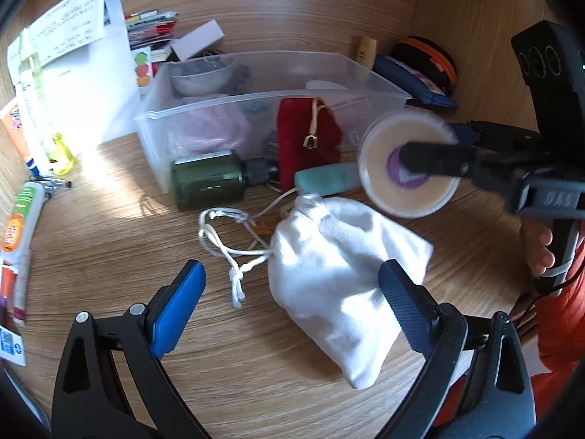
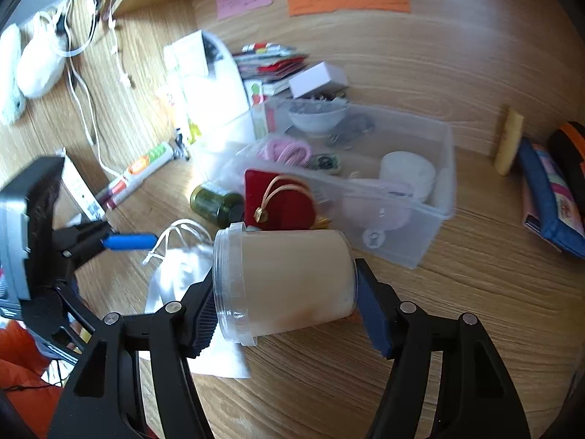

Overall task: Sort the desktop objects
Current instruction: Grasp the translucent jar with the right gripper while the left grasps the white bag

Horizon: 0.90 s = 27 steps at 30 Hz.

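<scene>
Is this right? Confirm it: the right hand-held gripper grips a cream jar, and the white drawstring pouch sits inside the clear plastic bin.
Not quite. The right hand-held gripper does grip the cream jar, but the white drawstring pouch lies on the wooden desk in front of the clear plastic bin, not inside it, as the left wrist view shows.

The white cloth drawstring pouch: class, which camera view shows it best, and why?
The left wrist view. There the white cloth drawstring pouch lies almost whole on the wooden desk, cord and knot visible. In the right wrist view the translucent plastic jar in the right claw hides most of the pouch.
</scene>
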Available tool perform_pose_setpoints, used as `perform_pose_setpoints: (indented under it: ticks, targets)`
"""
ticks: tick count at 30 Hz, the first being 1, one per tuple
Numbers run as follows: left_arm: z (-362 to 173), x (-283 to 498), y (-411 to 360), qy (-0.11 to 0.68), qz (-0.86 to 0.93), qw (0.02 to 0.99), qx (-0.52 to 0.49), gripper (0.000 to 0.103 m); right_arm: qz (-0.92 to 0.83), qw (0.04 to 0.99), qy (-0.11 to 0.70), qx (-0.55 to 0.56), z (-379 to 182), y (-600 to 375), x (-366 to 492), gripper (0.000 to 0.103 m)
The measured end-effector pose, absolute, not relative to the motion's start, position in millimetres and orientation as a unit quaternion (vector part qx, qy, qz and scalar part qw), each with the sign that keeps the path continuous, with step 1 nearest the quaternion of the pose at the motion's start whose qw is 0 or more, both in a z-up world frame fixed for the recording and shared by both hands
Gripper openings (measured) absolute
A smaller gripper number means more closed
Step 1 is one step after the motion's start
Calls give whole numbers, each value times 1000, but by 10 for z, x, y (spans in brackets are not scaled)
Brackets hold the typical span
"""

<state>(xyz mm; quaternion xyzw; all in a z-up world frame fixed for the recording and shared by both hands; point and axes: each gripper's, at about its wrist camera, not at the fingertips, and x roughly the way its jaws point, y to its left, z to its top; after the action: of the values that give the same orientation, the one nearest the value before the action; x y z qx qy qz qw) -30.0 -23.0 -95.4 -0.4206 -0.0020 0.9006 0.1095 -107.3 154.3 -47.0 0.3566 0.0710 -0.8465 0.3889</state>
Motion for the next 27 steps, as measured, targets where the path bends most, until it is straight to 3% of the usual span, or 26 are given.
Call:
perform_pose_setpoints:
  ticks: [16, 20, 25, 27]
  targets:
    - [-1143, -498, 199, 18, 868, 166, -467, 101, -871, 343, 32, 350, -341, 2068, -1071, 63]
    - [-1168, -483, 284, 52, 871, 155, -463, 101, -872, 339, 26, 352, -358, 2102, -1089, 63]
    - [-1132, -437, 233, 56, 878, 159, -448, 80, -871, 341, 32, 351, -381, 2101, -1067, 63]
    - [-1117, -404, 192, 50, 881, 157, -443, 78, -870, 341, 40, 353, -404, 2093, -1049, 63]
